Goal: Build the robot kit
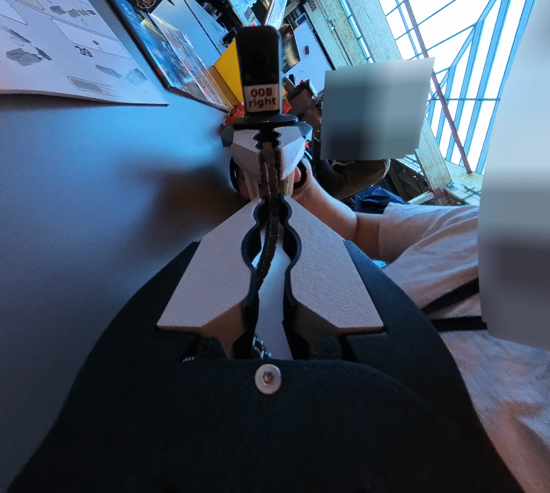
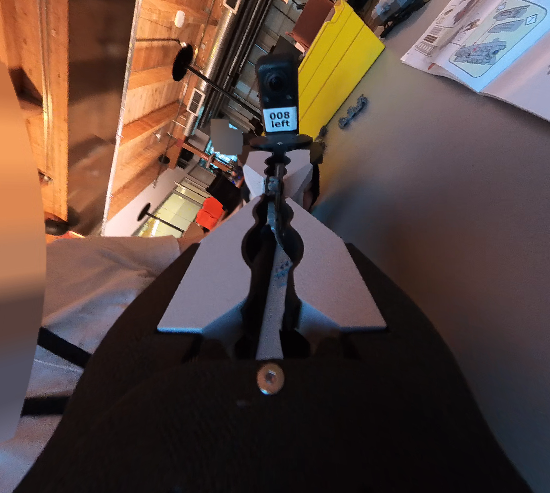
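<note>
The left hand-held gripper point(image 1: 270, 205) and the right hand-held gripper point(image 2: 273, 202) face each other tip to tip, both narrowed onto one thin dark strip point(image 1: 269, 228) that runs between them. In the left wrist view the strip sits at frame centre, bending slightly inside the near fingers point(image 1: 226, 264); the other end sits pinched in the far gripper. A grey surface point(image 1: 89, 181) fills the left of that frame, an open instruction booklet point(image 1: 59, 41) at upper left. In the right wrist view a yellow bin point(image 2: 336, 62) stands at upper centre, small dark parts point(image 2: 352, 112) just beside it.
</note>
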